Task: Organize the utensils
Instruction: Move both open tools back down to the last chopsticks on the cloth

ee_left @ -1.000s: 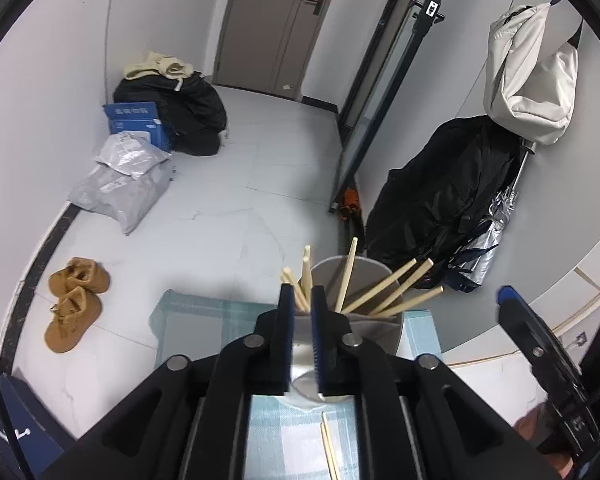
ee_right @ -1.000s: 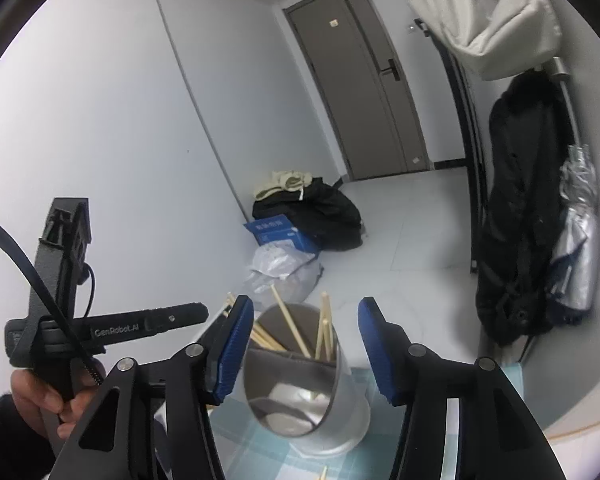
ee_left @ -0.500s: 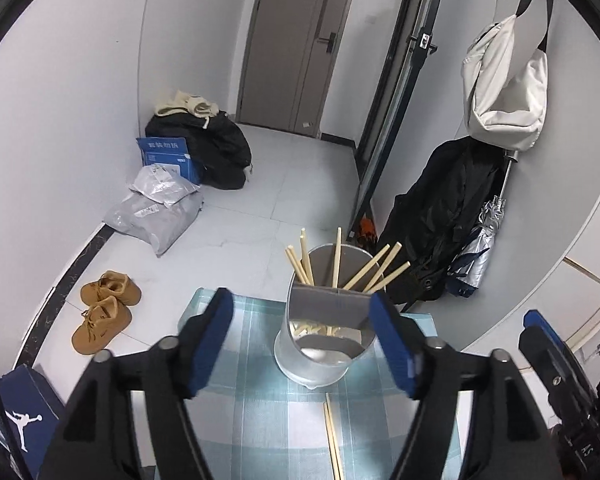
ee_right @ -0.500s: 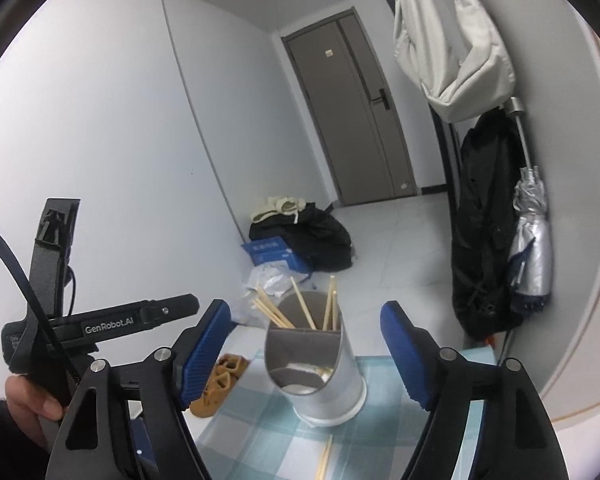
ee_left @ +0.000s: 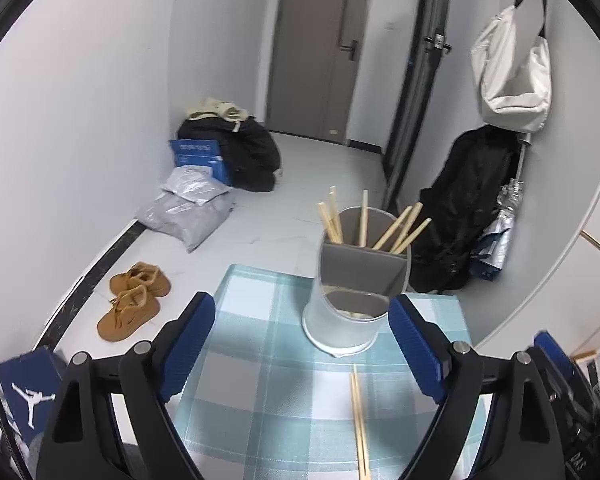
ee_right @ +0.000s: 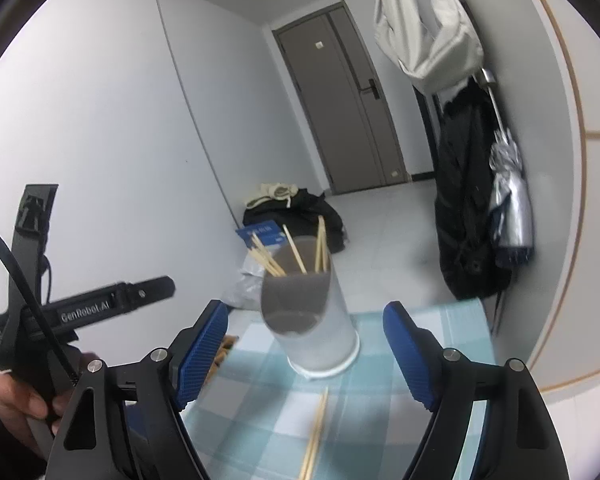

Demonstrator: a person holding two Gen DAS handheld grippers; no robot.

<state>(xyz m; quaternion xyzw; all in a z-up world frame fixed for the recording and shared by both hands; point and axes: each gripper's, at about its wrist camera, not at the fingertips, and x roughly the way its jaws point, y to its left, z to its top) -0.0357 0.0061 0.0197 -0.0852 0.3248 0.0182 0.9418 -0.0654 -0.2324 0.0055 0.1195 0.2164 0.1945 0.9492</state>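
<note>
A metal utensil holder (ee_left: 354, 280) stands upright near the far edge of a blue-and-white checked tablecloth (ee_left: 260, 364), with several wooden chopsticks (ee_left: 400, 226) fanned out of its top. A loose pair of chopsticks (ee_left: 359, 420) lies flat on the cloth just in front of the holder, apart from its base. The left gripper (ee_left: 300, 344) hovers above the cloth with its blue-padded fingers (ee_left: 186, 344) spread wide and nothing between them; the holder sits just beyond the gap. The right gripper (ee_right: 304, 354) is likewise splayed and empty, the holder framed between its pads (ee_right: 406, 350). On the floor beyond lie tan shoes (ee_left: 134, 298), grey plastic bags (ee_left: 188, 208) and a blue box (ee_left: 200, 158); a white bag (ee_left: 512, 72) hangs on the wall.
</note>
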